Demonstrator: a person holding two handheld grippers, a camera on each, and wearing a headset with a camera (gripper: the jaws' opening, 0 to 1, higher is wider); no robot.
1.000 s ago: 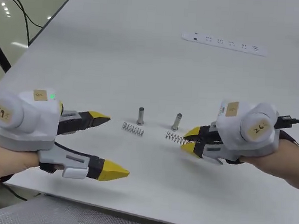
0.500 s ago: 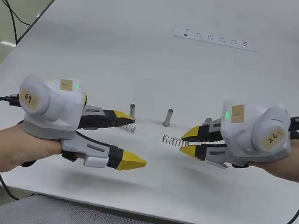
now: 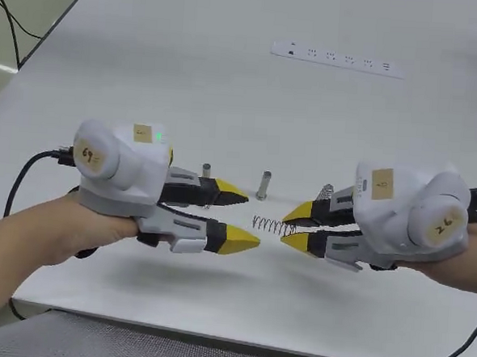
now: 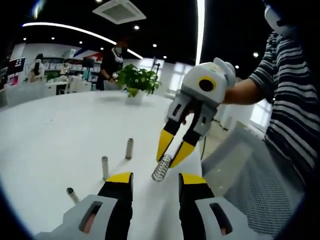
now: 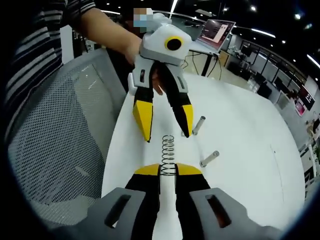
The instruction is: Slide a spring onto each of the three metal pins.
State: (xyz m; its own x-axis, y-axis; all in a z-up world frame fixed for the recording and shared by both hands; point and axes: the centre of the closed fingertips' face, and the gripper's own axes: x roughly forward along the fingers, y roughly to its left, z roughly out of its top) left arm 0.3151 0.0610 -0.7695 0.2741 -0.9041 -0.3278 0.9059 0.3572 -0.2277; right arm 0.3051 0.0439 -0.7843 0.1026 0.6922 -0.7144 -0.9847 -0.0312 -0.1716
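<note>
The spring (image 3: pixel 272 225) is pinched at one end by the right gripper (image 3: pixel 290 229). It points toward the left gripper (image 3: pixel 248 219), whose jaws stand apart, holding nothing, just beside its free end. Pins (image 3: pixel 264 185) stand behind on the white table (image 3: pixel 228 81).

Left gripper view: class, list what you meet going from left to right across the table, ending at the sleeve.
Nearest pin → middle pin → farthest pin → spring → striped sleeve. The right gripper overlaps the spring it grips, so it is left out.
</note>
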